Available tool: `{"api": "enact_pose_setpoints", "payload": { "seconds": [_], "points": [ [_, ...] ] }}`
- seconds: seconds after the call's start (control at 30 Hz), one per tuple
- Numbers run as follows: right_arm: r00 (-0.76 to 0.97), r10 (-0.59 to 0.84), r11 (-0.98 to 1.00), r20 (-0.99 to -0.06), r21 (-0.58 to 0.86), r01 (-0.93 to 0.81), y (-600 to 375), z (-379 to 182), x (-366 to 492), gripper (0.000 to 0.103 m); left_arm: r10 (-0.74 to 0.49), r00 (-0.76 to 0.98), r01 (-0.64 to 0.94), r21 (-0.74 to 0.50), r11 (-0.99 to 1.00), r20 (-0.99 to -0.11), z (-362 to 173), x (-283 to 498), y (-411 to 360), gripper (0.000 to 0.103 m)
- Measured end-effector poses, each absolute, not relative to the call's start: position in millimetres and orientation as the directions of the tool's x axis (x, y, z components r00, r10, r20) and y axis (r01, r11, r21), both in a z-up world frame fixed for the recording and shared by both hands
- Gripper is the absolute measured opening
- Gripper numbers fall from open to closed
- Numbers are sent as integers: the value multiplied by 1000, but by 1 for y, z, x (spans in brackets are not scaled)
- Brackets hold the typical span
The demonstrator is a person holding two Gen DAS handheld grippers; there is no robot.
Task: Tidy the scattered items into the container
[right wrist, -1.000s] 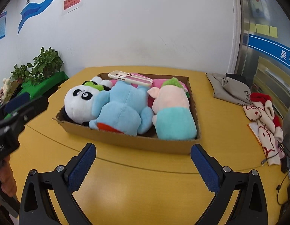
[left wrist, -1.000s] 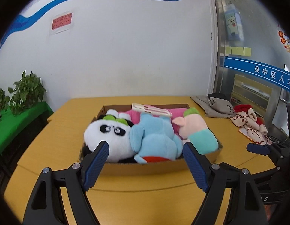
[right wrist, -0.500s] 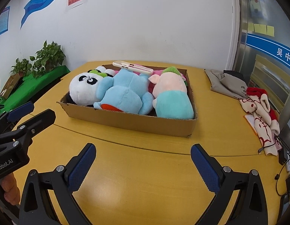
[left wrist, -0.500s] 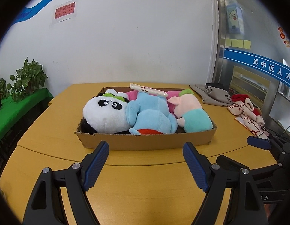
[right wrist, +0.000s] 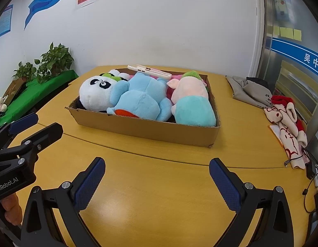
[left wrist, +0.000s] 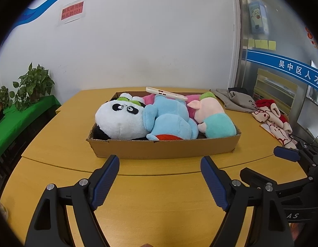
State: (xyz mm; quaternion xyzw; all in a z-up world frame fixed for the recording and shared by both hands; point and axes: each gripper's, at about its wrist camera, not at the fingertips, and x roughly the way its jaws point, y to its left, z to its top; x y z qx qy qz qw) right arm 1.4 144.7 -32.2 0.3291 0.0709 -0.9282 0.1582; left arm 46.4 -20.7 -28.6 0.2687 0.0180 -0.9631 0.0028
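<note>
A shallow cardboard box (left wrist: 163, 149) (right wrist: 146, 128) sits on the yellow table. In it lie a panda plush (left wrist: 119, 119) (right wrist: 95, 94), a light blue plush (left wrist: 171, 121) (right wrist: 142, 100) and a pink-and-teal pig plush (left wrist: 214, 119) (right wrist: 191, 105). A white phone case (left wrist: 166, 93) (right wrist: 149, 71) rests on top of them. My left gripper (left wrist: 160, 182) is open and empty, in front of the box and apart from it. My right gripper (right wrist: 156, 183) is open and empty, also short of the box.
A grey cloth bag (left wrist: 235, 100) (right wrist: 249, 90) and a red-and-white cloth (left wrist: 272, 119) (right wrist: 286, 123) lie on the table to the right. Potted plants (left wrist: 33, 86) (right wrist: 54, 59) stand on a green shelf at left. A cable and plug (right wrist: 311, 170) lie at the right edge.
Both grippers have pulled back from the box and dropped lower, so the box looks farther and is seen more from the side. Both stayed open and empty.
</note>
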Motion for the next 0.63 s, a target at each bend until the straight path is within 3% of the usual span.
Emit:
{"api": "enact_pose_setpoints", "payload": {
  "seconds": [0.47, 0.63],
  "points": [
    [-736, -240, -942, -633, -33, 335, 149, -38, 13, 103, 32, -850, -11, -42, -999, -526, -32, 51, -16, 81],
    [-736, -238, -943, -634, -31, 332, 152, -39, 18, 103, -14, -845, 25, -13, -1000, -535, -36, 51, -15, 81]
  ]
}}
